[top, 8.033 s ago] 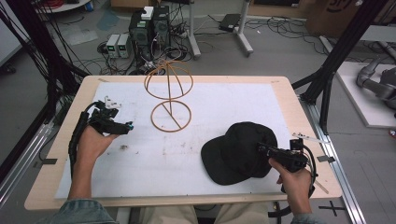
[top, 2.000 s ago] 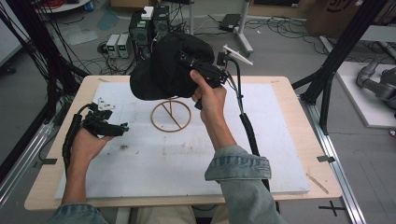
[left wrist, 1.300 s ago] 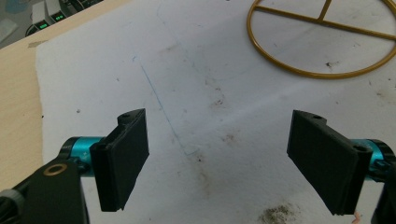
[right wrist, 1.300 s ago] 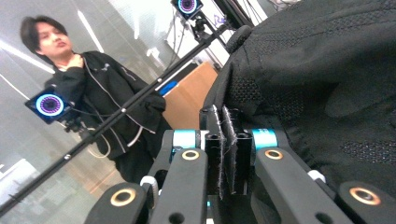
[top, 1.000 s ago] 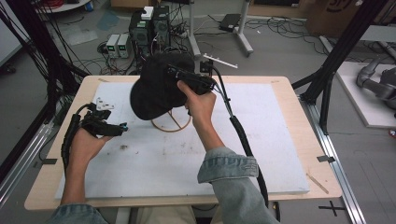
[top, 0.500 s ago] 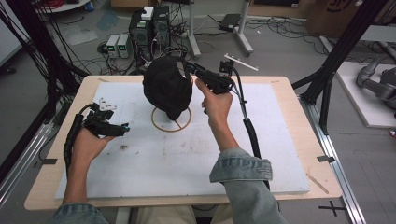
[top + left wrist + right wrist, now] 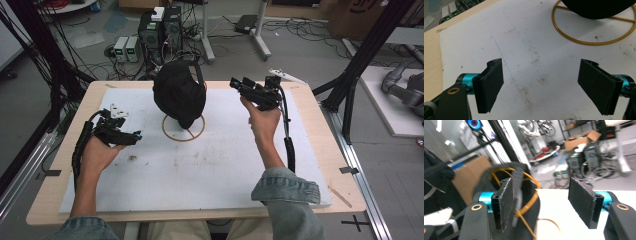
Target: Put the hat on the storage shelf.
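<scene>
A black cap [image 7: 179, 92] hangs over the top of a gold wire stand whose base ring [image 7: 183, 129] rests on the white mat [image 7: 215, 165]. My right gripper [image 7: 236, 85] is held in the air to the right of the cap, open, pointing at it and apart from it. In the right gripper view the cap [image 7: 485, 183] and the stand's gold wire [image 7: 530, 201] sit behind the left jaw, with nothing between the jaws of the right gripper [image 7: 544, 202]. My left gripper [image 7: 135, 136] rests open over the mat, left of the ring. In the left gripper view the left gripper [image 7: 541, 85] holds nothing, and the ring [image 7: 564, 32] lies beyond it.
The mat covers a wooden table [image 7: 320, 125]. A small white piece [image 7: 118, 110] lies near the left hand, and a white strip [image 7: 287, 76] at the back right edge. Computer boxes [image 7: 160, 30] and cables stand on the floor beyond. Black frame posts [image 7: 367, 50] flank the table.
My right gripper carried the cap from the table's front right up onto the wire stand, let it go and drew back to the right. The left gripper stayed put.
</scene>
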Motion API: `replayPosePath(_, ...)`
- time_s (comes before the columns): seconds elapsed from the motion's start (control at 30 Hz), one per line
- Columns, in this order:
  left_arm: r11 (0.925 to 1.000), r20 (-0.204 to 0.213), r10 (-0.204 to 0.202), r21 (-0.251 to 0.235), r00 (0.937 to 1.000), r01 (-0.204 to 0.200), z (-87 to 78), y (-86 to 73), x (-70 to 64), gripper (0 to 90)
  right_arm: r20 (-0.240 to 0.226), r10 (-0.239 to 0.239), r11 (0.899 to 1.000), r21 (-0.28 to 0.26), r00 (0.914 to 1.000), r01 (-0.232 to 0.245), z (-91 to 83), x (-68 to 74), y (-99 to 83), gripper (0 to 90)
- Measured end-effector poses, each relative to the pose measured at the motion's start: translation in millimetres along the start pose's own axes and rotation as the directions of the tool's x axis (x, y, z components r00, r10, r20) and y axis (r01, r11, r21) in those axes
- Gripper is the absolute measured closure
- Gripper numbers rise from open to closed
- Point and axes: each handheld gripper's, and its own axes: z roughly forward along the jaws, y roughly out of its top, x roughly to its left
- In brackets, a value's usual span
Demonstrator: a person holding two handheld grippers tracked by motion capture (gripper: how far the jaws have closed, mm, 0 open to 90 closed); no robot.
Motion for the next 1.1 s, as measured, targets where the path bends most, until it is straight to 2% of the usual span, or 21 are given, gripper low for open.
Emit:
replayPosePath(0.2,1.0000,-0.003,0.003,-0.007,1.0000,-0.003,-0.9,1.5,-0.9,20.9,0.072,-0.049,0.997,0.066,0.9962,0.044,-16.1,-14.9,-10.3,31.1)
replayPosePath(0.3,0.9999,-0.005,0.006,-0.009,1.0000,-0.006,-1.0,2.5,-1.8,20.9,0.128,-0.112,0.988,0.119,0.9854,0.097,-24.1,-20.7,-17.8,26.4)
replayPosePath(0.37,0.9999,-0.005,0.009,-0.009,0.9999,-0.009,-0.6,3.0,-2.5,20.8,0.178,-0.163,0.977,0.164,0.9705,0.134,-30.1,-25.9,-22.7,21.3)
replayPosePath(0.47,0.9999,-0.006,0.016,-0.006,0.9999,-0.016,0.3,4.4,-3.9,20.8,0.245,-0.207,0.965,0.209,0.9473,0.157,-40.4,-35.4,-30.5,15.7)
replayPosePath(0.53,0.9998,-0.012,0.019,-0.009,0.9998,-0.019,1.1,5.3,-5.5,20.8,0.288,-0.240,0.956,0.238,0.9269,0.174,-47.5,-41.2,-34.9,12.2)
replayPosePath(0.6,0.9996,-0.012,0.026,-0.004,0.9996,-0.026,2.0,5.6,-6.3,20.8,0.300,-0.265,0.948,0.256,0.9162,0.190,-54.4,-46.0,-39.9,12.2)
replayPosePath(0.7,0.9996,-0.018,0.028,-0.002,0.9995,-0.028,2.5,5.3,-7.3,20.3,0.310,-0.271,0.945,0.268,0.9112,0.190,-61.5,-52.2,-48.7,11.4)
replayPosePath(0.73,0.9996,-0.017,0.027,-0.004,0.9995,-0.027,2.4,5.2,-7.5,19.8,0.320,-0.278,0.941,0.279,0.9060,0.190,-62.7,-53.8,-51.5,11.4)
replayPosePath(0.8,0.9993,-0.025,0.037,-0.008,0.9990,-0.037,1.0,5.5,-7.5,19.2,0.321,-0.276,0.940,0.287,0.9059,0.185,-64.2,-56.8,-56.4,9.5)
replayPosePath(0.87,0.9992,-0.013,0.036,-0.018,0.9993,-0.036,0.5,5.8,-7.4,17.3,0.326,-0.271,0.940,0.295,0.9057,0.175,-64.9,-57.9,-59.3,3.3)
replayPosePath(0.93,0.9993,-0.021,0.032,-0.015,0.9992,-0.033,1.2,5.9,-7.9,17.4,0.334,-0.280,0.939,0.290,0.8999,0.184,-66.5,-58.3,-60.7,3.3)
replayPosePath(1.03,0.9991,-0.013,0.042,-0.007,0.9990,-0.042,2.5,5.8,-9.8,17.2,0.326,-0.262,0.942,0.289,0.9085,0.168,-68.1,-59.3,-62.3,3.3)
replayPosePath(1.07,0.9989,-0.014,0.047,-0.006,0.9988,-0.047,2.6,6.1,-10.0,17.2,0.329,-0.269,0.941,0.292,0.9052,0.174,-68.4,-60.1,-62.8,3.3)
replayPosePath(1.1,0.9988,-0.011,0.048,-0.008,0.9988,-0.048,2.6,6.3,-9.9,17.2,0.329,-0.268,0.941,0.291,0.9056,0.172,-69.0,-60.8,-63.5,3.3)
